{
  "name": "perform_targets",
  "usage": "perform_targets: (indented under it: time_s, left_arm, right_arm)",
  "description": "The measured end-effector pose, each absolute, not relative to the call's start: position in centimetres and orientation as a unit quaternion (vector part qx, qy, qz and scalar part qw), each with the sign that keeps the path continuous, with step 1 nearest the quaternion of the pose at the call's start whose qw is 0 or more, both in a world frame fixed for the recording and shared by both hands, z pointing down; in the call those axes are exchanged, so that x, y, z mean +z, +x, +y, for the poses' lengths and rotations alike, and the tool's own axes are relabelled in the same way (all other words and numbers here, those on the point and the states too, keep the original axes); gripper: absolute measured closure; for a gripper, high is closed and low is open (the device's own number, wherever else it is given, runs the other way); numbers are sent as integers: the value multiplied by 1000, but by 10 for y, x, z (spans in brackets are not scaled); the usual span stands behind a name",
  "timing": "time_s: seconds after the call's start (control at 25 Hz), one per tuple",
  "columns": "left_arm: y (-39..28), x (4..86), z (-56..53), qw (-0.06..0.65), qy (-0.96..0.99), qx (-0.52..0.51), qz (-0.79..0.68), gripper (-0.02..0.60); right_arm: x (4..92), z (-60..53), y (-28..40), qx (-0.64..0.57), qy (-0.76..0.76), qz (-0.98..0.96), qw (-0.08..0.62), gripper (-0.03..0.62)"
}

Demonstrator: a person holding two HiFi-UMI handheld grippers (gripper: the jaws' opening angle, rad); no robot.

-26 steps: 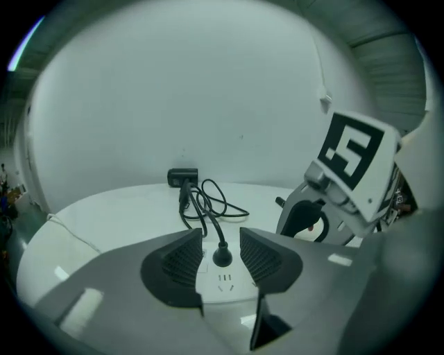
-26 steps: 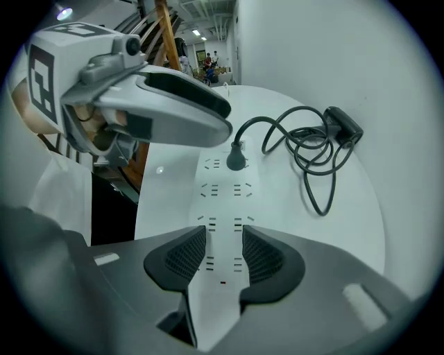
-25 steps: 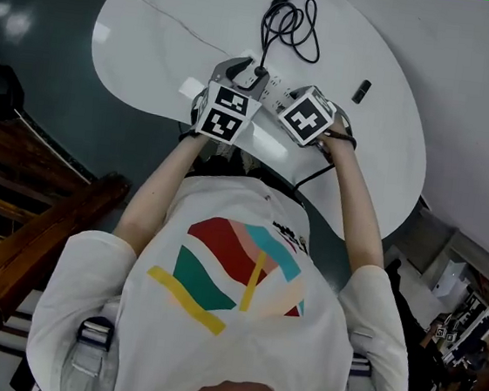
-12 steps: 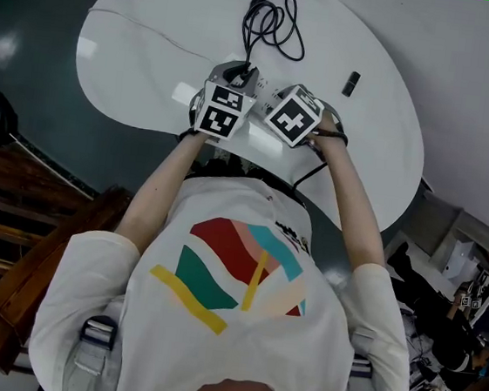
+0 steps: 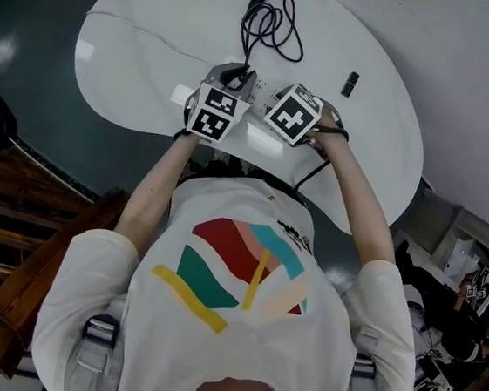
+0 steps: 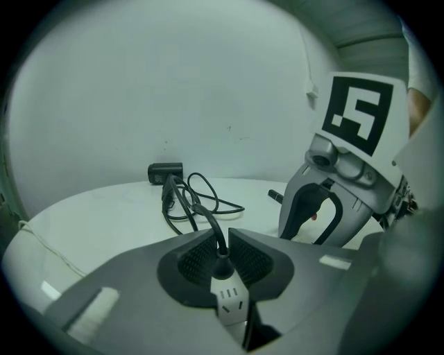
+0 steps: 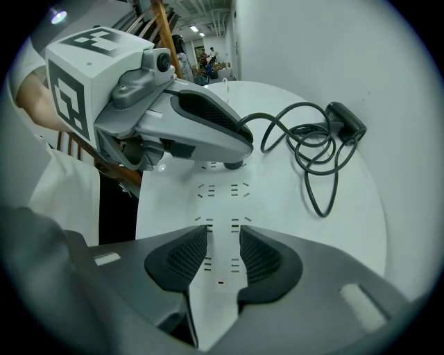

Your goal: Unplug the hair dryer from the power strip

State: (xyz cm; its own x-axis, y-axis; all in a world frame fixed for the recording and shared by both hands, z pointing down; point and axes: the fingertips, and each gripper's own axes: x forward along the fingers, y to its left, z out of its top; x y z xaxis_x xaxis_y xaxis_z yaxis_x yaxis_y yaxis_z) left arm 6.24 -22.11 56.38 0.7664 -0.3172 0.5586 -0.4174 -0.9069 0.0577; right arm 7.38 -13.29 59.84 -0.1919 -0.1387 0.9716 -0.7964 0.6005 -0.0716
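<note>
A white power strip (image 7: 222, 208) lies on the white table (image 5: 157, 40). A black plug (image 6: 222, 262) sits in the strip's far end. Its black cord (image 5: 272, 27) runs in loops to a black body (image 6: 165, 171) at the table's far edge. My left gripper (image 6: 222, 253) is shut on the plug, with the pads pressing on both sides. It also shows in the right gripper view (image 7: 236, 158). My right gripper (image 7: 223, 253) points steeply down over the strip's near end. Its jaws are closing with the strip between them, and the pads stand at the strip's edges.
A small black stick-shaped object (image 5: 351, 83) lies on the table to the right of the grippers. A thin white line (image 5: 149, 30) crosses the left part of the tabletop. Dark floor and wooden steps (image 5: 15, 208) lie below the table's left edge.
The left gripper's marker cube has shifted slightly left and tilted, while its jaws stay at the plug. The right gripper has stayed over the strip.
</note>
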Motion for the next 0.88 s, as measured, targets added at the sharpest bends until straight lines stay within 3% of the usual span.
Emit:
perform_targets:
  time_s: [0.24, 0.52, 0.72, 0.88]
  left_arm:
    - [55, 563, -227, 197, 930, 233, -203, 535]
    - [54, 557, -221, 98, 941, 272, -178, 537]
    - [47, 558, -221, 182, 936, 236, -189, 538]
    - [46, 550, -227, 192, 934, 224, -199, 558]
  right_arm:
    - [597, -137, 72, 305, 333, -706, 545, 439]
    - [597, -139, 70, 308, 326, -705, 549, 453]
    - [597, -137, 68, 310, 324, -707, 547, 456]
    - [596, -142, 69, 304, 329, -708, 546, 457]
